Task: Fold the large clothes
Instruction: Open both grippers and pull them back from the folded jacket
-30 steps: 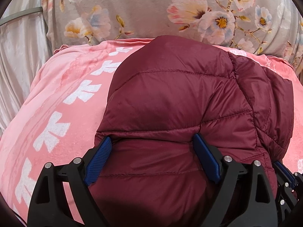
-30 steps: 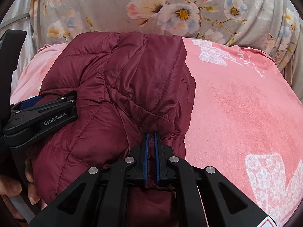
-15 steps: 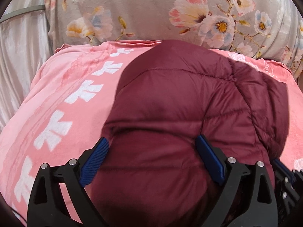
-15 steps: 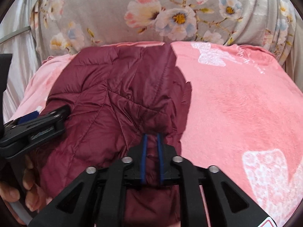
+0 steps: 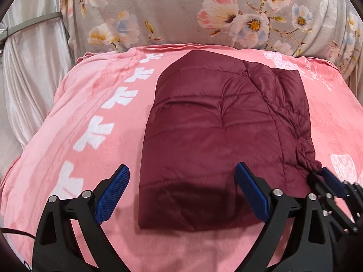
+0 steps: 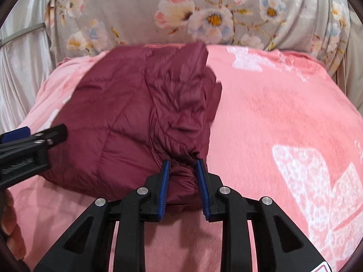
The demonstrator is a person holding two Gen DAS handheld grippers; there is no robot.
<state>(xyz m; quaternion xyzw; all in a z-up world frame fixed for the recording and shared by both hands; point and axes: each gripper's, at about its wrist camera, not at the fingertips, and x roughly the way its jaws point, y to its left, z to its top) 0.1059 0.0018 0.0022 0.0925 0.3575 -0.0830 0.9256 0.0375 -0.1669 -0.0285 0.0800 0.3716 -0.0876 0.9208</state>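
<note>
A maroon quilted puffer jacket lies folded in a rough rectangle on a pink blanket. It also shows in the right wrist view. My left gripper is open wide and empty, just above the jacket's near edge. My right gripper is open partway, its blue pads on either side of the gathered cuff at the jacket's near right corner. The right gripper also shows at the right edge of the left wrist view. The left gripper shows at the left of the right wrist view.
The pink blanket with white bow prints covers a bed. A grey floral cushion stands along the far side. A pale silky curtain hangs at the left. A bare hand shows at the lower left of the right wrist view.
The jacket has been lowered flat onto the blanket. My right gripper has opened off the cuff. Both grippers have drawn back toward the near edge.
</note>
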